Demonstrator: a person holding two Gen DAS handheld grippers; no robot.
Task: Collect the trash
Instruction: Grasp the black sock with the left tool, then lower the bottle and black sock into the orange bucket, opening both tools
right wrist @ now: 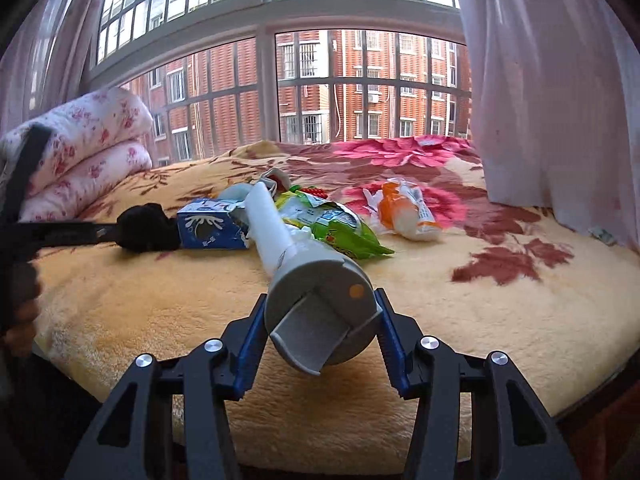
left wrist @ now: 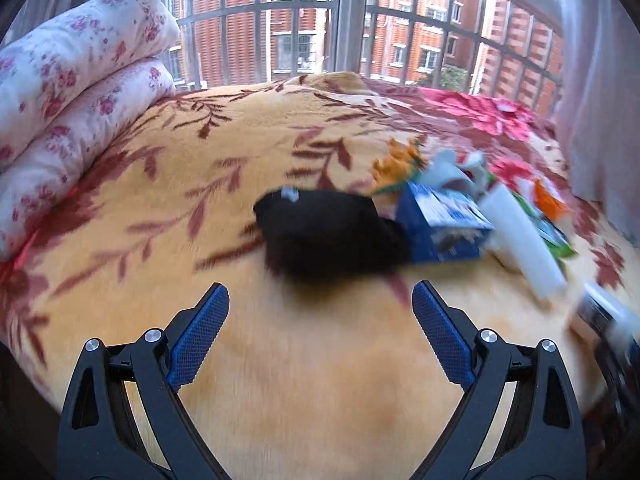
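Trash lies on a yellow floral blanket (left wrist: 304,360). A crumpled black cloth (left wrist: 328,232) lies just ahead of my open, empty left gripper (left wrist: 320,300). Right of the cloth are a blue milk carton (left wrist: 444,224), a white and grey tube (left wrist: 520,236) and green wrappers (left wrist: 556,236). My right gripper (right wrist: 320,316) is shut on the tube's grey cap end (right wrist: 320,304); the tube points away toward the carton (right wrist: 212,228). The green wrapper (right wrist: 340,232), an orange and white wrapper (right wrist: 404,208) and the black cloth (right wrist: 148,228) also show there.
A folded floral quilt (left wrist: 76,92) is stacked at the bed's far left. A barred window (left wrist: 344,20) runs behind the bed. A sheer curtain (right wrist: 552,80) hangs on the right. The left gripper's black frame (right wrist: 48,232) enters the right view from the left.
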